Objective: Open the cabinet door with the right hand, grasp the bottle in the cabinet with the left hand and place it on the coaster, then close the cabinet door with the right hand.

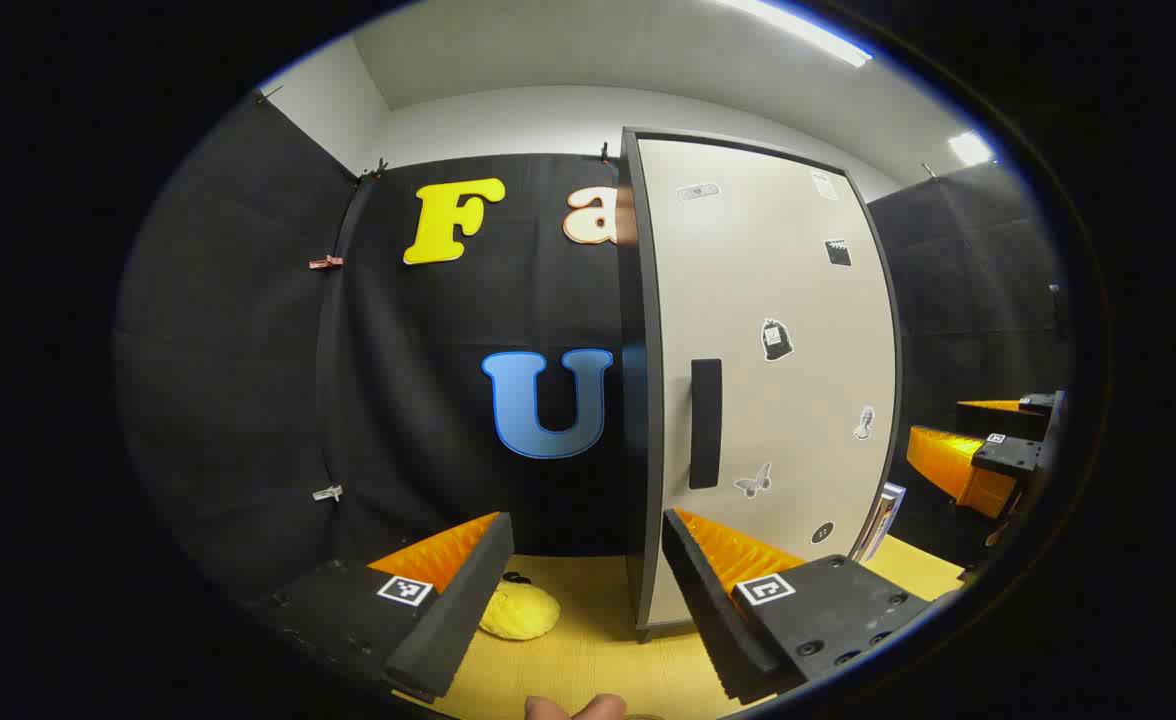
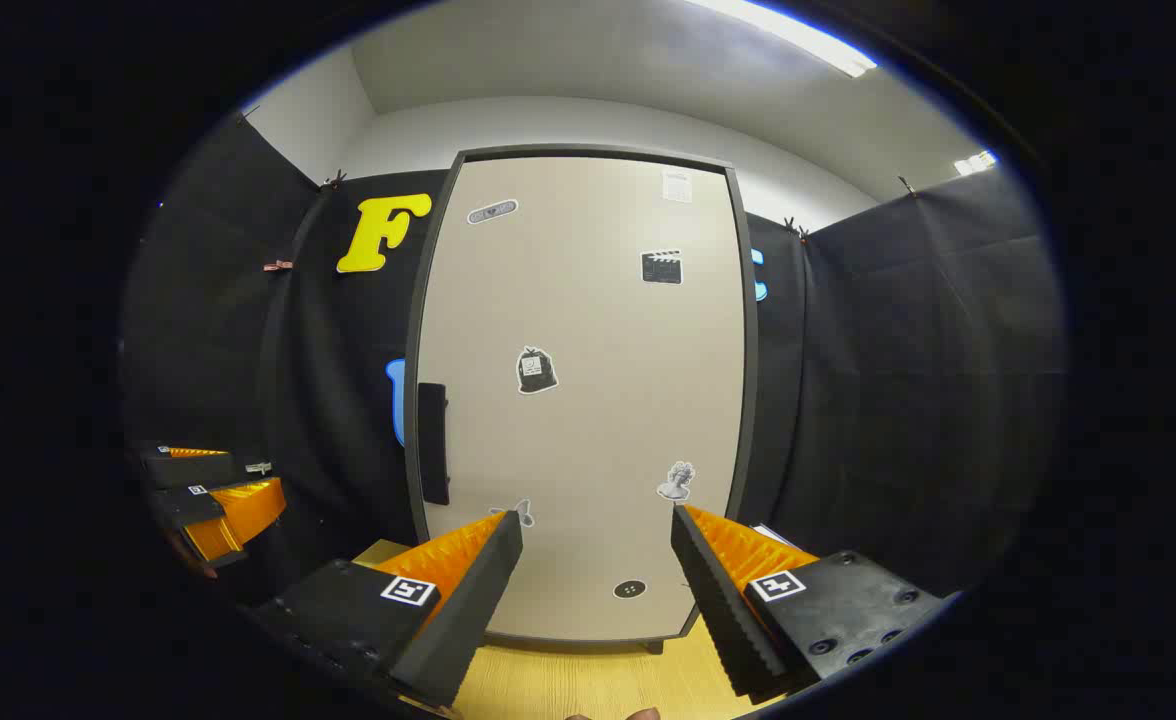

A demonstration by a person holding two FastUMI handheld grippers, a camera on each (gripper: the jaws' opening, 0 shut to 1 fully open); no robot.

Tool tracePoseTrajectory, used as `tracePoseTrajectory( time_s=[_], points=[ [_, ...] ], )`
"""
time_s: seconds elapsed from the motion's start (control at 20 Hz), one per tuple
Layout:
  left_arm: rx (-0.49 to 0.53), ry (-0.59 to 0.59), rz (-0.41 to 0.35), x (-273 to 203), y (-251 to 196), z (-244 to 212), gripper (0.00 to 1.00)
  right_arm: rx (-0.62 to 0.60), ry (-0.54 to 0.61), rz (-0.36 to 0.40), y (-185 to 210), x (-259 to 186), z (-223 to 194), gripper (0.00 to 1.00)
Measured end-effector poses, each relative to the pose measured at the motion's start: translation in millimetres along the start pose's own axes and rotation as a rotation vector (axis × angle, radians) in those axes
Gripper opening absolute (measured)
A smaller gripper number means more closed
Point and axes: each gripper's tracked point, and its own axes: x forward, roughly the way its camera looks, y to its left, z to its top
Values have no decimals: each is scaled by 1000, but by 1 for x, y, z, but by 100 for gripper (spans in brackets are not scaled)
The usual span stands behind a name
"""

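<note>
Right gripper view faces the cabinet (image 2: pixel 588 400) head-on: a tall unit with a dark frame and a pale beige cabinet door (image 2: pixel 598 330) that sits shut, flush in its frame, so whatever is inside the cabinet is hidden and the bottle cannot be made out. The cabinet stands on a light wooden tabletop (image 2: pixel 588 680), with the booth's black cloth behind and to both sides. A dark vertical handle (image 2: pixel 433 443) runs along the door's left edge, and several small stickers (image 2: pixel 536 370) are scattered over the panel. The right gripper (image 2: pixel 596 570) is held just before the lower part of the door, its jaws spread wide with nothing between them. In the left gripper view the cabinet is seen at an angle on the right, and a small yellow coaster (image 1: pixel 519 611) lies on the tabletop left of the cabinet's foot. The left gripper (image 1: pixel 588 570) hangs above the tabletop, well short of the cabinet, its jaws likewise wide and empty.
</note>
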Motion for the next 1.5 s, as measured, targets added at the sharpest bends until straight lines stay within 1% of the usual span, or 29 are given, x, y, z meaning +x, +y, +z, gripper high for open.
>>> tracePoseTrajectory(
  time_s=[0.75,1.1,1.25,1.5],
  points=[
    [-3,-4,0,-1,2,0,95,23,6,-6,0,0,2,98],
    [0,-11,7,0,10,1,95,39,1,16,7,1,7,98],
    [3,-15,18,2,20,2,95,61,-6,44,31,15,11,97],
    [-4,-14,43,5,43,1,95,65,-21,100,71,48,20,98]
  ],
)
